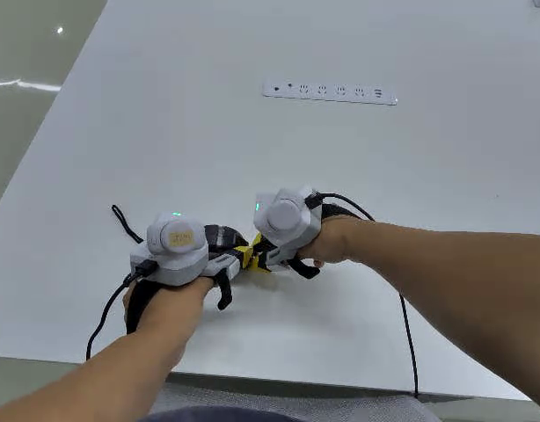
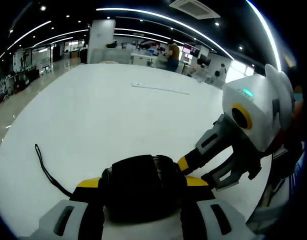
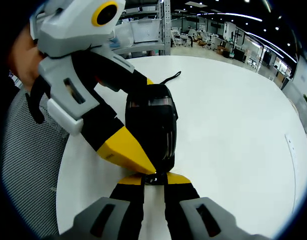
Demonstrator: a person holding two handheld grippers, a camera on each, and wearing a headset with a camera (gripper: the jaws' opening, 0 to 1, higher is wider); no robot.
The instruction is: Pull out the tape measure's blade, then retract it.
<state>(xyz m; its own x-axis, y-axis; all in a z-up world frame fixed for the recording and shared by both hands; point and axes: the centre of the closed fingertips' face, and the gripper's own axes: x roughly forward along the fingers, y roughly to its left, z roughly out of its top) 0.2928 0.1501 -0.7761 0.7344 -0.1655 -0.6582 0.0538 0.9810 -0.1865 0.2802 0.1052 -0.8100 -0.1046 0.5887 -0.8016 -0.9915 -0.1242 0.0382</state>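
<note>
Left gripper (image 2: 142, 185) is clamped across the black rounded plastic tape measure (image 3: 149, 122), yellow-tipped jaws one on each side of the case, firm wrap. Right gripper (image 3: 156, 178) has jaws almost fully together at the case's near end, and seems to pinch the small shiny metal end hook (image 3: 156, 175) of the blade. That hook is tiny and dark, so the hold is a best guess. No blade length is visible between case and hook, so the pull is not yet done.

Tape measure sits low on the plain white surface (image 1: 384, 158), near its front edge, between the two grippers, which are nearly touching in the head view. Its thin black wrist strap (image 1: 122, 221) trails off to the left. White power strip (image 1: 330, 91) lies well apart, further back.

Step in hand, by my read: draw the blade out.
- Hold the case fixed with the left gripper, no twisting.
- Move the right gripper straight away from the case mouth, in line with the blade, so it doesn't kink or slip off the jaws.
- Pull slow and even; open surface to the right gives room.
- For the retract, don't just let go. Walk the hook back under control, or it may snap in.
</note>
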